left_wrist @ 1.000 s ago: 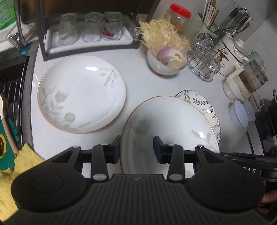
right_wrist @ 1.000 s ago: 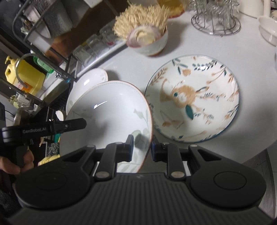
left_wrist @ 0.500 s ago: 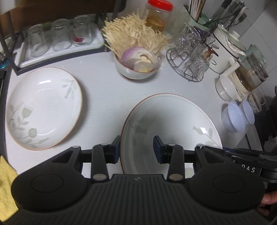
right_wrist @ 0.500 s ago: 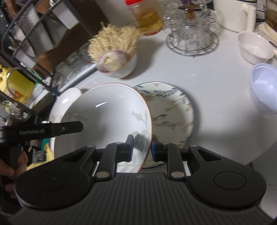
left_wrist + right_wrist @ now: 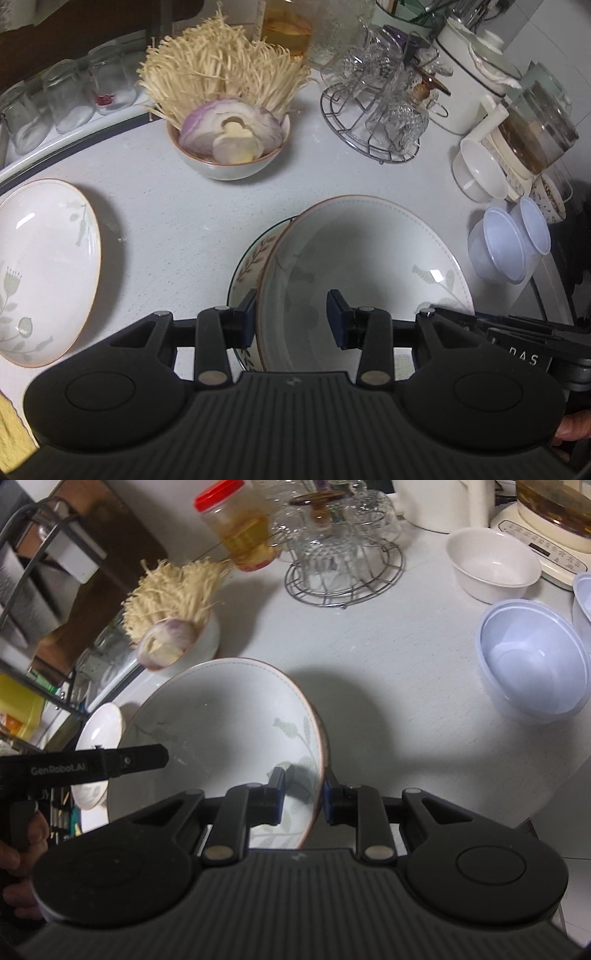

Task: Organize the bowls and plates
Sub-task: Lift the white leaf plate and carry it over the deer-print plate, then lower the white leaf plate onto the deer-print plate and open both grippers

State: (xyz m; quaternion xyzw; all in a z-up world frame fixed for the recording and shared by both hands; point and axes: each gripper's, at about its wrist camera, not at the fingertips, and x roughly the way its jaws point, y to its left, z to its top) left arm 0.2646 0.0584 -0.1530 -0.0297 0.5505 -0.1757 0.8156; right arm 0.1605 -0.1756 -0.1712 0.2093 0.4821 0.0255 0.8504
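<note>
A white floral plate with a brown rim (image 5: 369, 251) hangs between both grippers, over a leaf-patterned plate (image 5: 255, 254) lying on the counter. My left gripper (image 5: 291, 317) has its jaws either side of the plate's left rim, with a wide gap to the inner finger. My right gripper (image 5: 303, 794) is shut on the same plate (image 5: 221, 716) at its right rim. A second white floral plate (image 5: 40, 269) lies on the counter at the left and also shows in the right wrist view (image 5: 99, 734).
A bowl of enoki and onion (image 5: 229, 147) stands behind. A wire rack of glasses (image 5: 384, 107), a white bowl (image 5: 495, 568) and stacked plastic bowls (image 5: 535, 672) stand at the right. A tray of glasses (image 5: 62, 103) is at the back left.
Both grippers carried the white plate to the right, over the leaf-patterned plate. That plate is now almost fully covered. The left floral plate slid toward the frame edge.
</note>
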